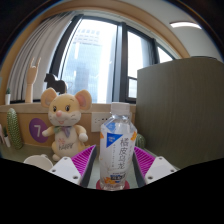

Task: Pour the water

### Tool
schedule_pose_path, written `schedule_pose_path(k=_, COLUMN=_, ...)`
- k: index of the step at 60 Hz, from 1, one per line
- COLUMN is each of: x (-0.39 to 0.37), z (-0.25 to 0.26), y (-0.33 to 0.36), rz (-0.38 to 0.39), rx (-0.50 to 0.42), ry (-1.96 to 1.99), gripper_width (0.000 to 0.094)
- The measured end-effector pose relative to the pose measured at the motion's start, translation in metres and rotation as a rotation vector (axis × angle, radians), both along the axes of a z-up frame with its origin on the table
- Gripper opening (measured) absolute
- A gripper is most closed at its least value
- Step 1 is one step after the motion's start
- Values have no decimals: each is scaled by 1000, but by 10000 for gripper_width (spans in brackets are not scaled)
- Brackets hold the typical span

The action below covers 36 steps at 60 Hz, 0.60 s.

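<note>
A clear plastic bottle [117,148] with a white and blue label and an orange band near its base stands upright between my fingers. My gripper [116,165] is shut on it: the pink pads [84,160] press against both of its sides at label height. The bottle's cap end is up, level with the window sill behind it. No cup or glass shows clearly; a low white round thing [38,160] sits ahead to the left, and I cannot tell what it is.
A plush mouse [63,118] in a purple scarf sits just left of the bottle. A purple disc [37,128] and a green object [13,128] stand further left. A tall beige panel [182,100] rises on the right. Large windows [100,60] are behind.
</note>
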State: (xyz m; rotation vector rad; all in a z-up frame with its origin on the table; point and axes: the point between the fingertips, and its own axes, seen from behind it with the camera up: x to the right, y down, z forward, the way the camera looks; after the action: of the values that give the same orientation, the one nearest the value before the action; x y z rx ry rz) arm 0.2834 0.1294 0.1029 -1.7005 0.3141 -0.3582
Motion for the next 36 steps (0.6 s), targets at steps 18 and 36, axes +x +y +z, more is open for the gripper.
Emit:
schedule_pose_path(k=18, x=-47, z=-26, y=-69, rz=46, rx=-98, ry=78, gripper_width=795)
schedule_pose_path(k=36, x=-181, z=-1, y=-157, rz=237, rx=-129, ry=91, gripper_width=800)
